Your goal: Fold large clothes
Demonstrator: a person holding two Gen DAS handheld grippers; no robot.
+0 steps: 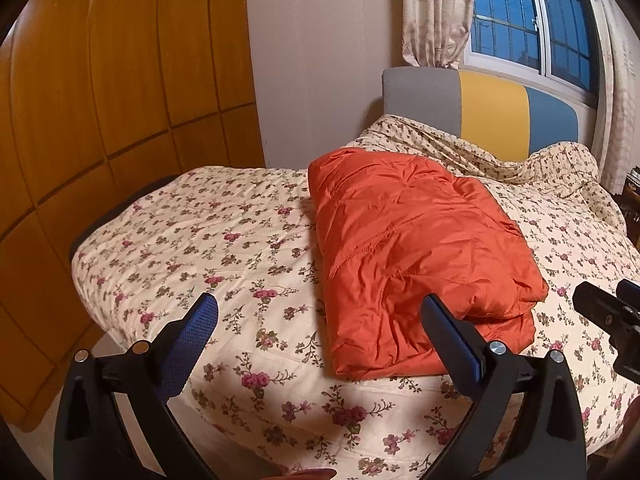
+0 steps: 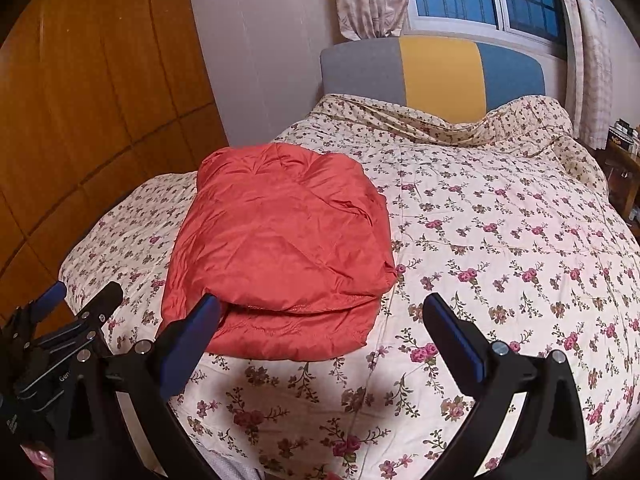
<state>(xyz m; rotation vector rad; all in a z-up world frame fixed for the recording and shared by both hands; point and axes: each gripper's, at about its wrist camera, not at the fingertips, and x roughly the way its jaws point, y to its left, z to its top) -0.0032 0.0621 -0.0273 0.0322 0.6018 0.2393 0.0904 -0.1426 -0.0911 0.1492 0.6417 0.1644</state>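
Orange padded garment [image 1: 416, 248] lying folded double on floral bedspread [image 1: 224, 248]; left gripper [image 1: 320, 312] and right gripper [image 2: 322, 312] hovering short of it, jaws spread, gripping nothing, fold apparently finishing

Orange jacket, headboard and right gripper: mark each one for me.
orange jacket [image 2: 280, 248], right wrist view, top folded layer.
headboard [image 2: 440, 74], right wrist view, yellow middle panel.
right gripper [image 2: 322, 330], right wrist view, midway between open fingertips.

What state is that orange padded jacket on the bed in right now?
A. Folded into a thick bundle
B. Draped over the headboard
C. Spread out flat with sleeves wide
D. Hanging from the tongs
A: the jacket lies doubled over in layers on the flowered bedspread, with both open tongs clear of it.
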